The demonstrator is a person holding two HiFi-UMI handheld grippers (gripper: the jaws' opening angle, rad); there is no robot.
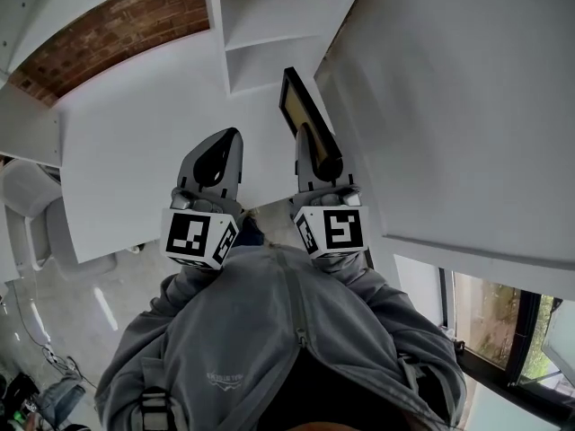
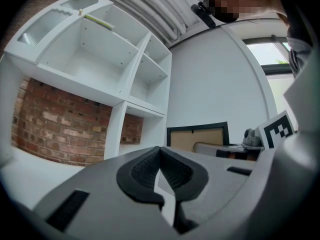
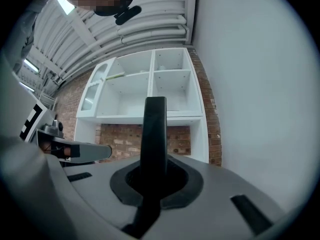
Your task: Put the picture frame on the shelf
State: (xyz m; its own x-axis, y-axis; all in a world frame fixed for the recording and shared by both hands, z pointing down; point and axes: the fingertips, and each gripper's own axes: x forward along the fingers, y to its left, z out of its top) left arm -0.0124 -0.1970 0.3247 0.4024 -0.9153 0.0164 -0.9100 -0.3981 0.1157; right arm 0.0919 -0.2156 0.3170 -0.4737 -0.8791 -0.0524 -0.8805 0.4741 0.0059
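The right gripper (image 1: 314, 146) is clamped on the edge of a black picture frame (image 1: 295, 106), holding it upright in front of the white shelf (image 1: 269, 39). The left gripper (image 1: 218, 158), beside it, is closed and empty.

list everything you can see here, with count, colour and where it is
picture frame: one, black with tan back, standing on edge in the right gripper's jaws
shelf unit: one, white, ahead against the brick wall
brick wall: one, red-brown, behind the shelf unit
side wall: one, white, right of the shelf unit
ceiling pipes: several, white, overhead
chair: one, pale grey, far left on the floor; it looks like a chair
window: one, dark-framed, lower right
hoodie: one, grey, on the person
left gripper: one, grey, jaws shut on nothing
right gripper: one, grey, shut on the picture frame
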